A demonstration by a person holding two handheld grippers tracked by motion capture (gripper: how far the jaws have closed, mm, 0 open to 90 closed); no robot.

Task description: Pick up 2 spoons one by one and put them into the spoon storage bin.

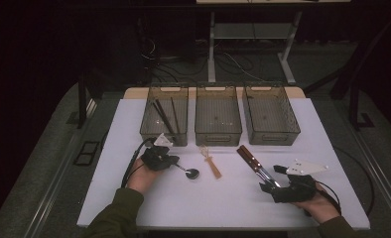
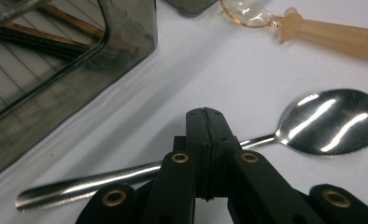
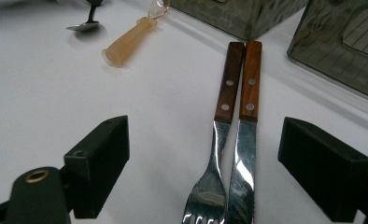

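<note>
A metal spoon (image 1: 189, 172) (image 2: 331, 121) lies on the white table top (image 1: 208, 203), left of centre. My left gripper (image 1: 172, 161) (image 2: 204, 114) is over its handle with the jaws pressed together. The handle runs crosswise beneath them, not between them. A fork (image 3: 224, 93) and a knife (image 3: 250, 88), both with wooden handles, lie side by side (image 1: 250, 159) right of centre. My right gripper (image 1: 270, 186) (image 3: 205, 135) stands open at their metal ends. Its two jaws sit one on each side of the pair and touch neither.
A peach plastic spoon (image 1: 211, 162) (image 2: 331, 35) (image 3: 128, 39) lies between the metal spoon and the fork. Three smoky see-through bins stand along the far edge: the left bin (image 1: 163, 136) holds dark sticks, while the middle bin (image 1: 218, 134) and the right bin (image 1: 273, 136) look bare.
</note>
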